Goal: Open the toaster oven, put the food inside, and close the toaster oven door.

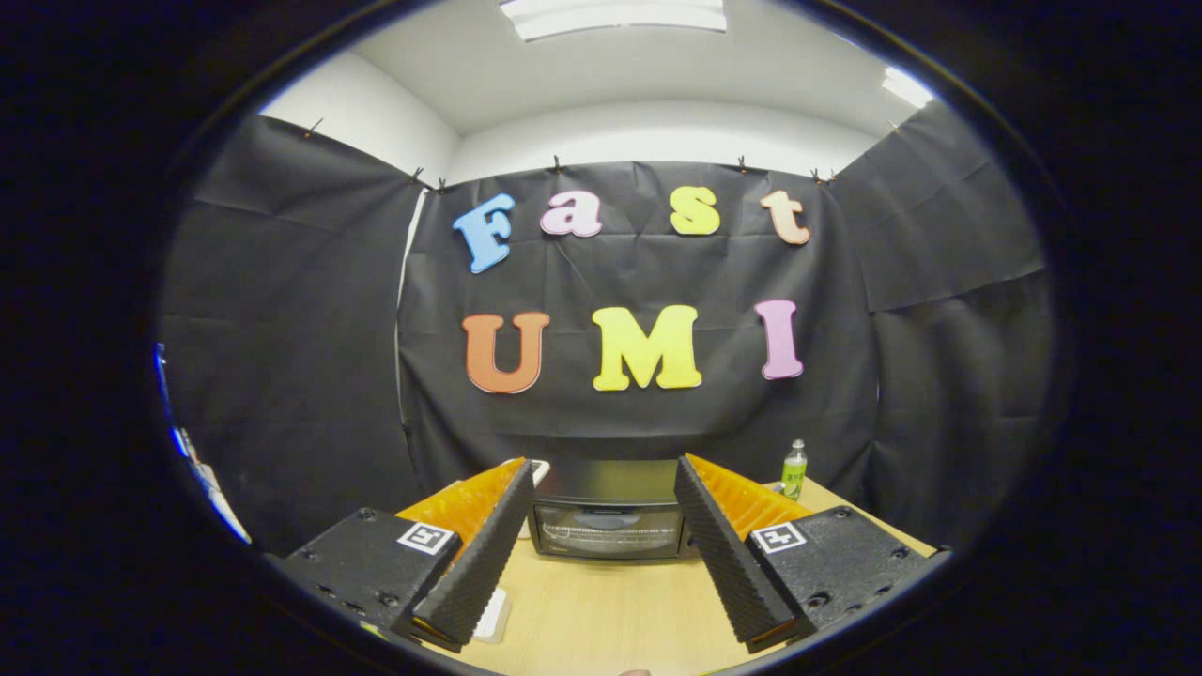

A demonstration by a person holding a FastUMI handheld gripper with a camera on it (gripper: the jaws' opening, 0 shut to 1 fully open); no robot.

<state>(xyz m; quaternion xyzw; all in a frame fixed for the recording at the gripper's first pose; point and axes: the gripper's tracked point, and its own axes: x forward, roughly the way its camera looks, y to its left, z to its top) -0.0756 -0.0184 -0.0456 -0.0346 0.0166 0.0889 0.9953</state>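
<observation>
Black toaster oven (pixel 608 512) sits at the far end of the wooden table (pixel 610 610), w/ its glass door shut & upright, seen beyond & between the two fingers of the tongs (pixel 606 479). Tongs gape wide, nothing held betw. them, both fingers well short of the oven. Behind the glass there are pale streaks, but it's too small & reflective to tell whether that's a rack or food. A flat pale thing (pixel 492 615) lies on the table just under the left finger; could be the food or its tray, mostly hidden. Green bottle (pixel 794 468) stands far right, beside the oven.

Progress: a shut door w/ empty tongs fits either end of the job, i.e. oven yet to be opened, or food already in & door closed again. Frame doesn't settle which.
</observation>
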